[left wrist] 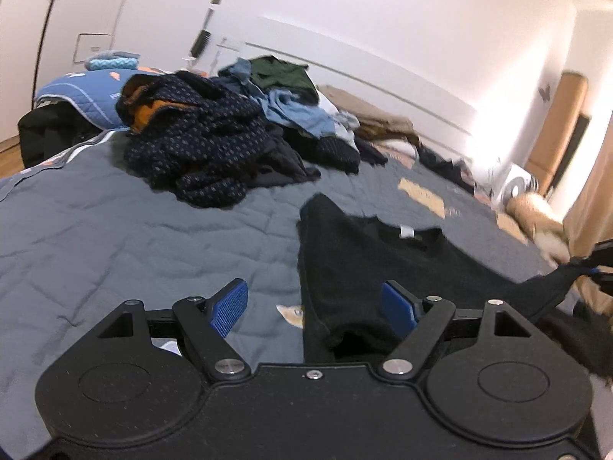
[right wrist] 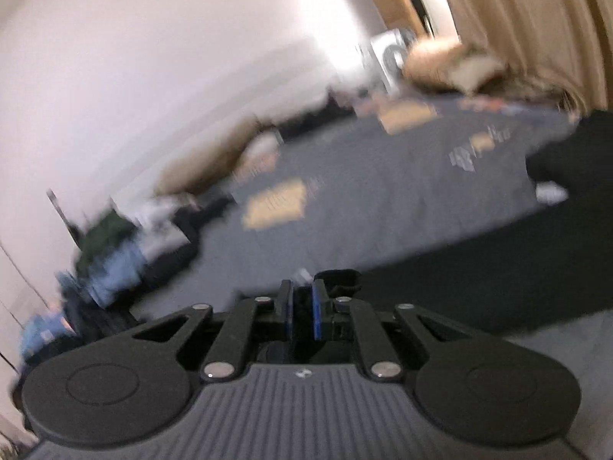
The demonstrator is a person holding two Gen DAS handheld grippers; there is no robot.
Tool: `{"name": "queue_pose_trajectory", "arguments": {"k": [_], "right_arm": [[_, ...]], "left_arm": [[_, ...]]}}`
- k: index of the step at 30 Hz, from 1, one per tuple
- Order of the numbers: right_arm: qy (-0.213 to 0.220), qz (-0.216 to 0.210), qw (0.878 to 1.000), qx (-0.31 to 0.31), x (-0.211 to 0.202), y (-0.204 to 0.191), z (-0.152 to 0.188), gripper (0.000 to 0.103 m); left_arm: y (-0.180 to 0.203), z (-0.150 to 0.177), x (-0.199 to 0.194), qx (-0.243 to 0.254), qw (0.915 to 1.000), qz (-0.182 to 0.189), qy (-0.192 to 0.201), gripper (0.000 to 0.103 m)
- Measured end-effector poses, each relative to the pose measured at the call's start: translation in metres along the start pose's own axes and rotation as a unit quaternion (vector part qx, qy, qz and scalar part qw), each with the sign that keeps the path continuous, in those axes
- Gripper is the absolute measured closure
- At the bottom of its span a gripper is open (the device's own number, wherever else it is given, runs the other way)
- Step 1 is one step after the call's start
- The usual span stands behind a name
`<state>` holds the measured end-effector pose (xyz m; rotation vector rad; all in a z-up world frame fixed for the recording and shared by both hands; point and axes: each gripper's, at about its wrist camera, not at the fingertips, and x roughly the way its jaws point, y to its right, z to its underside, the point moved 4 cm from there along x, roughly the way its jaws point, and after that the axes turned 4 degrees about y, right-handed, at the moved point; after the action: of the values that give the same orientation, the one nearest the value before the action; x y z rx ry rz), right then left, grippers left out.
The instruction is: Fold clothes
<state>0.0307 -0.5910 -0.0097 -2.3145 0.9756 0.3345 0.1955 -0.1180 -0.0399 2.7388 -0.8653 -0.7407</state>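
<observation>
A black sweater [left wrist: 367, 253] lies spread on the grey quilt [left wrist: 115, 237], collar and white label away from me. My left gripper [left wrist: 314, 306] is open and empty, low over the sweater's near left edge. My right gripper [right wrist: 302, 306] is shut on a fold of the black sweater [right wrist: 479, 283], which stretches to the right of it. In the left wrist view the right gripper [left wrist: 595, 264] shows at the far right edge, lifting the sweater's sleeve off the bed. The right wrist view is blurred.
A heap of unfolded clothes [left wrist: 214, 134] lies at the back of the bed, with a blue quilted item [left wrist: 84, 92] to its left. A tan plush toy [left wrist: 544, 222] and a white appliance [left wrist: 513, 188] are at the right. Beige curtain [right wrist: 517, 11] hangs right.
</observation>
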Motion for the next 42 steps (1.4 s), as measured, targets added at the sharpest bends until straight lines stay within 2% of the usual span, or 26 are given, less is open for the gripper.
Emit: {"name": "queue_pose_trajectory", "arguments": {"k": [3, 6, 8, 11, 12, 15, 18, 21, 22, 24, 28, 33, 38, 40, 42], "right_arm": [[-0.010, 0.018, 1.000, -0.020, 0.025, 0.013, 0.016, 0.094], [-0.030, 0.011, 0.999, -0.007, 0.039, 0.020, 0.027, 0.094], [-0.040, -0.002, 0.999, 0.010, 0.038, 0.020, 0.034, 0.094], [-0.054, -0.022, 0.998, 0.028, 0.030, 0.019, 0.050, 0.093], [-0.054, -0.028, 0.998, 0.032, 0.023, 0.017, 0.056, 0.093], [-0.053, -0.030, 0.998, 0.028, 0.016, 0.016, 0.064, 0.093], [-0.062, -0.035, 0.997, 0.040, 0.016, 0.016, 0.058, 0.093], [-0.067, -0.024, 0.997, 0.026, 0.014, 0.019, 0.055, 0.093], [-0.072, -0.017, 0.997, 0.015, 0.015, 0.020, 0.055, 0.093], [-0.081, 0.000, 0.997, -0.003, 0.017, 0.021, 0.056, 0.090], [-0.097, 0.032, 0.995, -0.006, 0.021, 0.026, 0.058, 0.090], [-0.108, 0.077, 0.988, -0.076, 0.024, 0.025, 0.064, 0.086], [-0.116, 0.047, 0.986, -0.110, 0.012, 0.016, 0.058, 0.078], [-0.119, 0.031, 0.985, -0.123, 0.006, 0.012, 0.055, 0.069], [-0.122, 0.016, 0.983, -0.136, 0.001, 0.008, 0.052, 0.054]], "left_arm": [[0.007, 0.008, 0.006, 0.037, 0.9992, -0.008, -0.011, 0.022], [0.017, 0.021, 0.017, 0.114, 0.9929, -0.027, -0.017, 0.023], [0.027, 0.033, 0.024, 0.184, 0.9818, -0.043, -0.016, 0.024], [0.045, 0.056, 0.033, 0.288, 0.9562, -0.053, -0.011, 0.031], [0.050, 0.061, 0.034, 0.314, 0.9480, -0.053, -0.007, 0.031], [0.063, 0.066, 0.035, 0.349, 0.9358, -0.047, 0.009, 0.031], [0.074, 0.074, 0.045, 0.410, 0.9104, -0.053, 0.008, 0.031], [0.081, 0.091, 0.061, 0.493, 0.8673, -0.069, 0.003, 0.032], [0.083, 0.097, 0.067, 0.519, 0.8513, -0.074, 0.001, 0.035], [0.082, 0.100, 0.074, 0.535, 0.8413, -0.079, 0.002, 0.040], [0.090, 0.102, 0.087, 0.561, 0.8237, -0.080, 0.008, 0.041], [0.099, 0.105, 0.103, 0.593, 0.8006, -0.082, 0.016, 0.041], [0.097, 0.106, 0.101, 0.601, 0.7954, -0.079, 0.019, 0.041], [0.094, 0.106, 0.099, 0.604, 0.7931, -0.079, 0.018, 0.040], [0.090, 0.106, 0.097, 0.606, 0.7913, -0.078, 0.012, 0.040]]}}
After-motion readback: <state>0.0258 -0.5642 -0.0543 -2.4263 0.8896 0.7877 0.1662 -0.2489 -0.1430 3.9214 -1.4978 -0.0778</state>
